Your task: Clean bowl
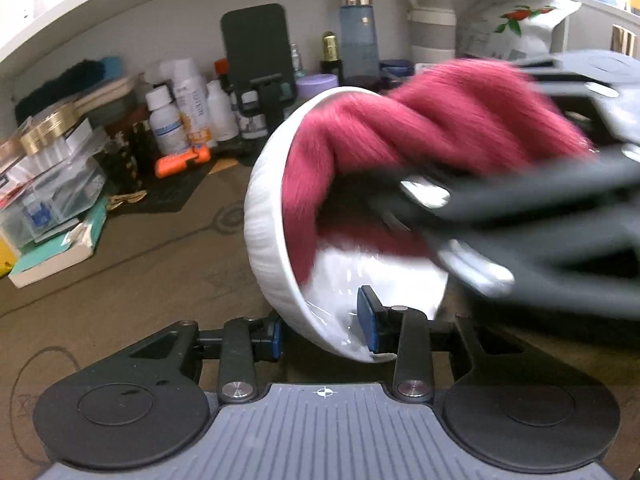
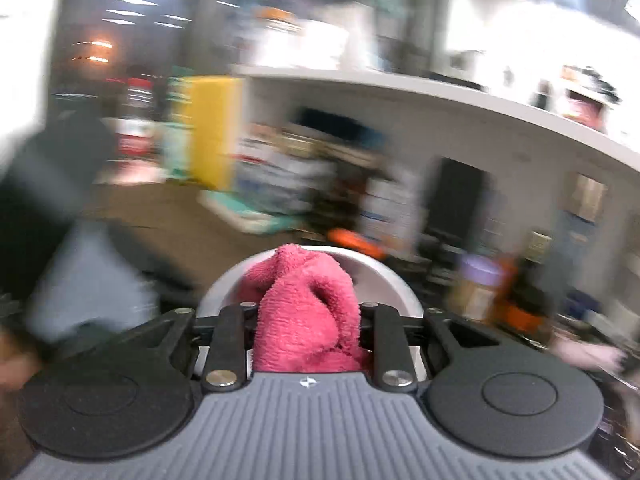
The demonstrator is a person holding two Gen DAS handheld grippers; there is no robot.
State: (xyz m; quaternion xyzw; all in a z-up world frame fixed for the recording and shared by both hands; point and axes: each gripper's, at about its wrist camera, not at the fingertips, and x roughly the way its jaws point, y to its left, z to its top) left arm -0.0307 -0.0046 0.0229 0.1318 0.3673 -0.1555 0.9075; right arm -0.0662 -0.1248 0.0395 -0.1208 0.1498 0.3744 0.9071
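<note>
- The white bowl sits centre of the left wrist view, tipped on its side with its mouth facing right, lifted above the brown table.
- The left gripper pinches the bowl's lower rim, one blue pad outside the wall, the other inside.
- The red cloth fills the upper half of the bowl and spills over the rim toward the right of the frame, smeared with motion.
- The right gripper is clamped tight on that cloth; in its own view the bundle bulges up between the fingers, low centre, with the bowl's rim just behind it.
- Bottles and boxes crowd the back, upper left, under a white shelf.
- I'd judge this as mid-wipe: the inside is being scrubbed.
- The lower inner wall looks bare and glossy, so the next move likely calls for sweeping the cloth down there while the left grip stays firm on the rim.
</note>
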